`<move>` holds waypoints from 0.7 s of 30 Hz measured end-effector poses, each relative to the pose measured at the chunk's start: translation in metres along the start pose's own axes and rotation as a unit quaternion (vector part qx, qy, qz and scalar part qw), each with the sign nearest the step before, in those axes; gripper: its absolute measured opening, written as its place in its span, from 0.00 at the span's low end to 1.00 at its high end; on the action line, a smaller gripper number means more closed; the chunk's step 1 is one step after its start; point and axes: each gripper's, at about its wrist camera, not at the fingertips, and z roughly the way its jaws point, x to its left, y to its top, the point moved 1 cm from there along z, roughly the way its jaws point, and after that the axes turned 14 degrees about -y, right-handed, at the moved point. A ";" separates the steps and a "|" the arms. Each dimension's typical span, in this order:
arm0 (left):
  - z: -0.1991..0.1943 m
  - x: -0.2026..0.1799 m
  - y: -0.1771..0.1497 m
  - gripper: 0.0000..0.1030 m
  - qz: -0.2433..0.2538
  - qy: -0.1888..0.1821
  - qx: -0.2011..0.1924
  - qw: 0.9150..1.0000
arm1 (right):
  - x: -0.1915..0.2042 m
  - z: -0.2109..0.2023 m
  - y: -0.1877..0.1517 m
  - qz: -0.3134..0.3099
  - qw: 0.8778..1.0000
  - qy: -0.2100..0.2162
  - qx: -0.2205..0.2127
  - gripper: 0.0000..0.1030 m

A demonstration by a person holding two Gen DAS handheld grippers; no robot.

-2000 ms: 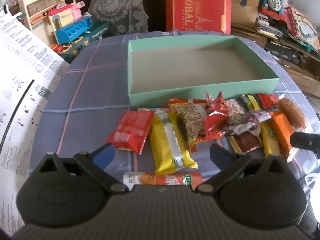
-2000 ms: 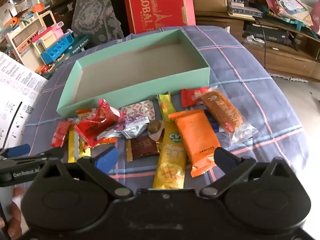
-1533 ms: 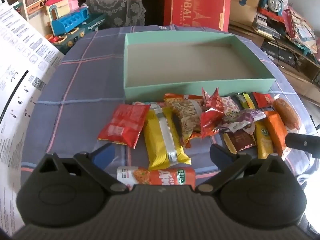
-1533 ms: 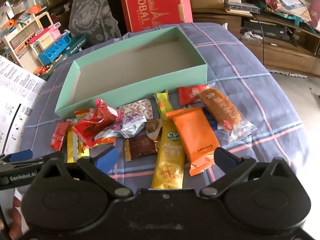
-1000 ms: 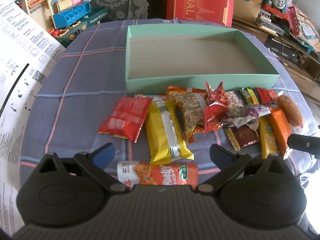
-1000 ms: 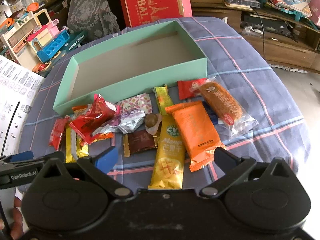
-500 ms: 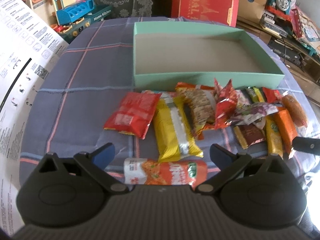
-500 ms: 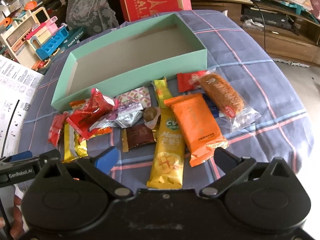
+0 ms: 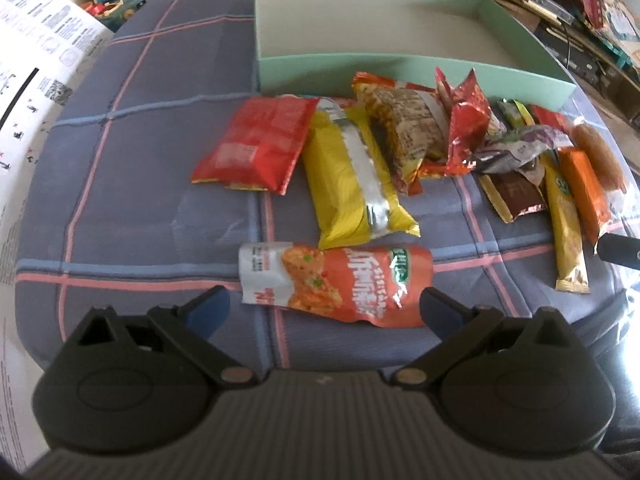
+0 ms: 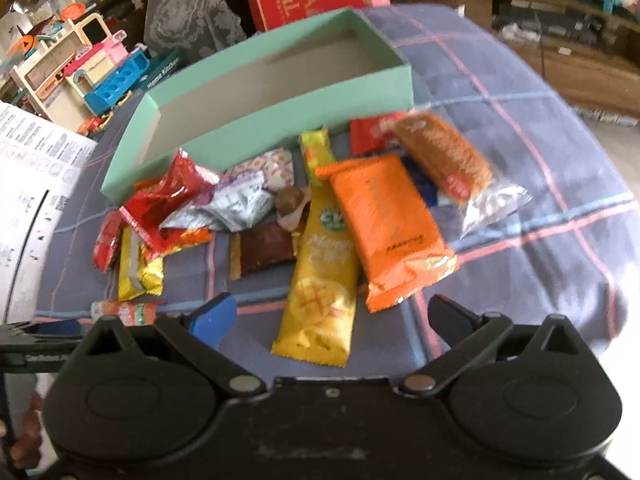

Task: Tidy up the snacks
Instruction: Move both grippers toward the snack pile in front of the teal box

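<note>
1. Two grippers hover wide open, holding nothing; the mint-green cardboard box (image 9: 408, 62) beyond the snacks is bare.
2. Left gripper (image 9: 322, 306) is nearest the orange-and-white foil pouch (image 9: 336, 280), lying crosswise just ahead.
3. Right gripper (image 10: 330, 316) faces the yellow mango bar (image 10: 320, 276), lengthwise.

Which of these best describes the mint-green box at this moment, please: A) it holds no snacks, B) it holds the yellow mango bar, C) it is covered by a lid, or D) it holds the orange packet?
A: the mint-green box shows only its bare floor, while the orange packet and the yellow mango bar lie on the cloth in front of it.
</note>
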 end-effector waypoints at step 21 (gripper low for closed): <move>0.021 -0.011 0.011 0.93 0.121 -0.058 0.005 0.991 | -0.011 0.031 0.034 -0.006 0.999 0.003 -0.040 0.79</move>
